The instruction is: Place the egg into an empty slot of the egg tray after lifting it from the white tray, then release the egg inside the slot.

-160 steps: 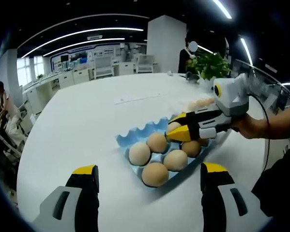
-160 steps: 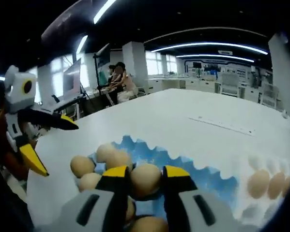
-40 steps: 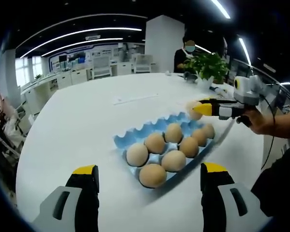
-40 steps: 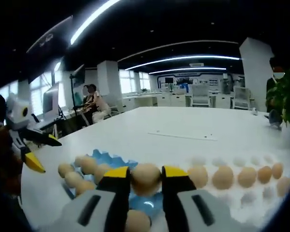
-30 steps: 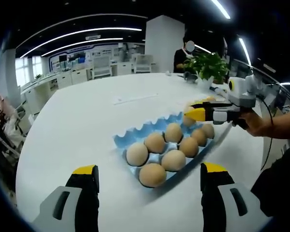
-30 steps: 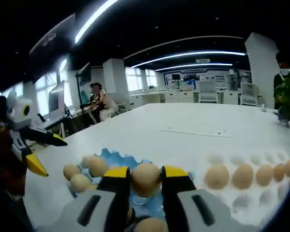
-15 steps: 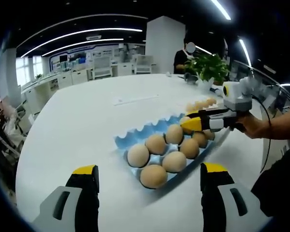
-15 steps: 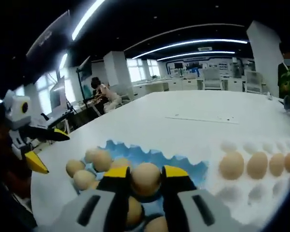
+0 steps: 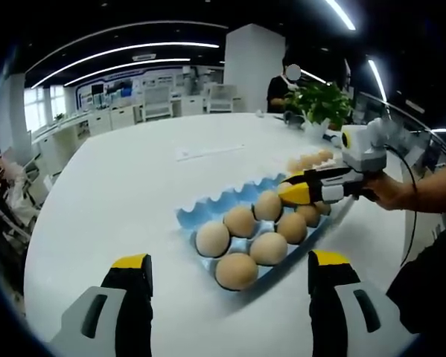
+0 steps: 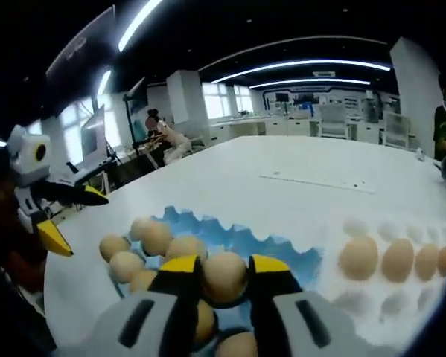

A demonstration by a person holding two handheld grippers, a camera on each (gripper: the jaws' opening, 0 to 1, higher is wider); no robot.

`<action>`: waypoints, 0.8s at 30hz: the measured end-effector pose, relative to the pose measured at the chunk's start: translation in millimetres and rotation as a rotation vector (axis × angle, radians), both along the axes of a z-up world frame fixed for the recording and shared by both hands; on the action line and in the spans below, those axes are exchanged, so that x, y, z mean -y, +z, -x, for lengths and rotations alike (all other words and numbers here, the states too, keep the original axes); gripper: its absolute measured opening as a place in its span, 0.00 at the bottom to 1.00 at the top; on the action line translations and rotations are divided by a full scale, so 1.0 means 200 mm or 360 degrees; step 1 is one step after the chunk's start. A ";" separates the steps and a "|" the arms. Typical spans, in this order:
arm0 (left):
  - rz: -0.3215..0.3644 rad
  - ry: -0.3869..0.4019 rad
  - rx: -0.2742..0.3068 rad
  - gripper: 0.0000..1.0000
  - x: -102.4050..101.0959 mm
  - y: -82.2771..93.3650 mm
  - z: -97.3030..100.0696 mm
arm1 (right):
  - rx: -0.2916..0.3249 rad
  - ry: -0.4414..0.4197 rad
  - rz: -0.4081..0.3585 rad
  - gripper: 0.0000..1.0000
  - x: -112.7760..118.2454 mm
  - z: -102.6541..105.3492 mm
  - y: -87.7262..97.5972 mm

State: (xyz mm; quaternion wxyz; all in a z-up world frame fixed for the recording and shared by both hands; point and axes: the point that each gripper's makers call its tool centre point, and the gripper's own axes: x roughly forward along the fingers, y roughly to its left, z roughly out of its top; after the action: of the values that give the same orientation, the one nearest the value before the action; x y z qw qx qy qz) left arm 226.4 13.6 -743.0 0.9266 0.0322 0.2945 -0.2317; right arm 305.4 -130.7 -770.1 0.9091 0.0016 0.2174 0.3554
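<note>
- the right gripper (image 10: 224, 281) sits at the bottom centre of the right gripper view, its two yellow-tipped jaws clamped on the egg (image 10: 224, 277), one jaw on each side of it.
- in the left gripper view the same gripper (image 9: 301, 193) comes in from the right edge, held by a hand (image 9: 392, 192), its yellow tips over the far right end of the egg tray (image 9: 208, 214); the held egg is hard to make out there.
- the egg hangs just above the blue egg tray (image 10: 237, 238), over its near part in the right gripper view, with other eggs in the slots to the left and below the jaws.
- what the next move turns on: the empty slot lies straight down from the egg, between filled slots, so i judge a short lowering is needed before letting go; whether the egg already touches the tray i cannot tell.
- the egg's long axis looks roughly upright between the jaws, though it is nearly round in this view.
- the white tray (image 10: 401, 297) with its row of eggs lies at the right of the right gripper view, beside the egg tray.
- the left gripper (image 9: 226, 297) is at the bottom of the left gripper view, jaws wide apart and holding nothing, well short of the egg tray; the right one is plainly the nearer.
</note>
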 end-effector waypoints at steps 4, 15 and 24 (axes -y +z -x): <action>0.0002 0.0008 0.0009 0.86 -0.01 0.01 -0.01 | 0.0015 0.0024 0.0009 0.25 0.00 0.00 0.00; 0.0003 -0.0025 0.0008 0.85 0.02 0.00 -0.01 | 0.0047 0.0046 -0.0018 0.25 0.04 0.05 0.03; 0.0005 -0.0003 0.0017 0.85 0.00 0.01 -0.02 | 0.0127 -0.0240 -0.0172 0.25 0.33 0.06 0.13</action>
State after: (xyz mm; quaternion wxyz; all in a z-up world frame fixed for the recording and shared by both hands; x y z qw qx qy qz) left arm 230.0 12.9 -740.8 0.9279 0.0323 0.2892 -0.2329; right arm 294.0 -196.1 -744.4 0.9397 0.0529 0.1609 0.2970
